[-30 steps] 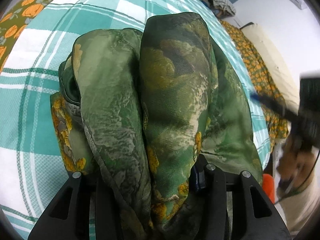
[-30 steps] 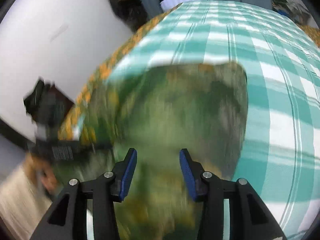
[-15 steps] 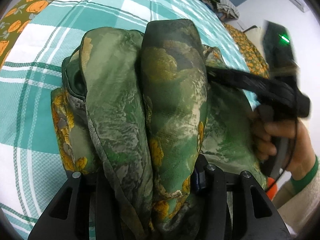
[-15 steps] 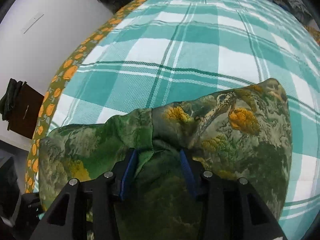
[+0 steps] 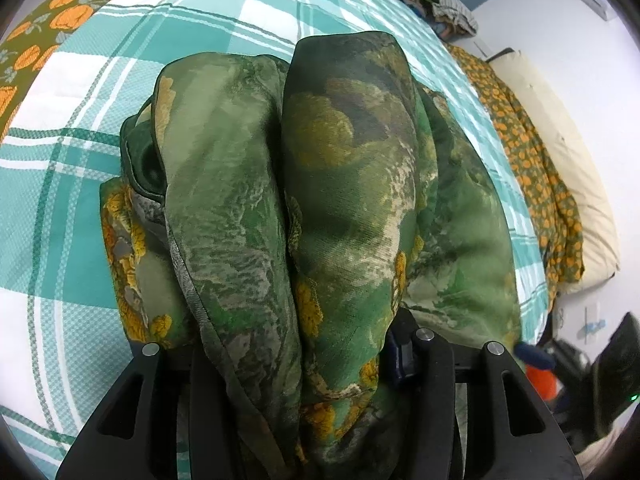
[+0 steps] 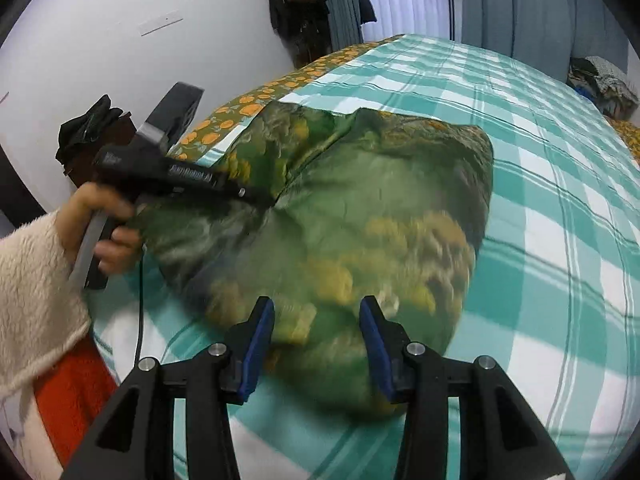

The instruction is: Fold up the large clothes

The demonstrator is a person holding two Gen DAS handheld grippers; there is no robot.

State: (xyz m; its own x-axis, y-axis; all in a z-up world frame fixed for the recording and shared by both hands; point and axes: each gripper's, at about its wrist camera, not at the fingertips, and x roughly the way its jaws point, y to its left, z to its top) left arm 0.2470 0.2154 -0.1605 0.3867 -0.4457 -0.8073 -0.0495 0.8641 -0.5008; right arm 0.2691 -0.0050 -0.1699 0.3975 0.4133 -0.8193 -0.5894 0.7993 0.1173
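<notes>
A large green garment with yellow flower print (image 6: 360,216) lies bunched on a teal-and-white checked bed (image 6: 560,240). In the left wrist view the garment (image 5: 312,200) rises in two thick folds between the fingers of my left gripper (image 5: 300,360), which is shut on it; the cloth hides the fingertips. In the right wrist view the left gripper (image 6: 256,194) pinches the garment's left side. My right gripper (image 6: 318,344) is open and empty just above the garment's near edge.
An orange-flowered sheet (image 5: 532,168) and a cream pillow (image 5: 568,168) lie along the bed's far side. A clothes pile (image 6: 600,80) sits at the bed's far corner. A white wall (image 6: 120,40) and dark hanging clothes (image 6: 300,8) stand beyond the bed.
My right gripper has let go of the garment, opened and pulled back from it. My left gripper still holds its fold and has hardly moved.
</notes>
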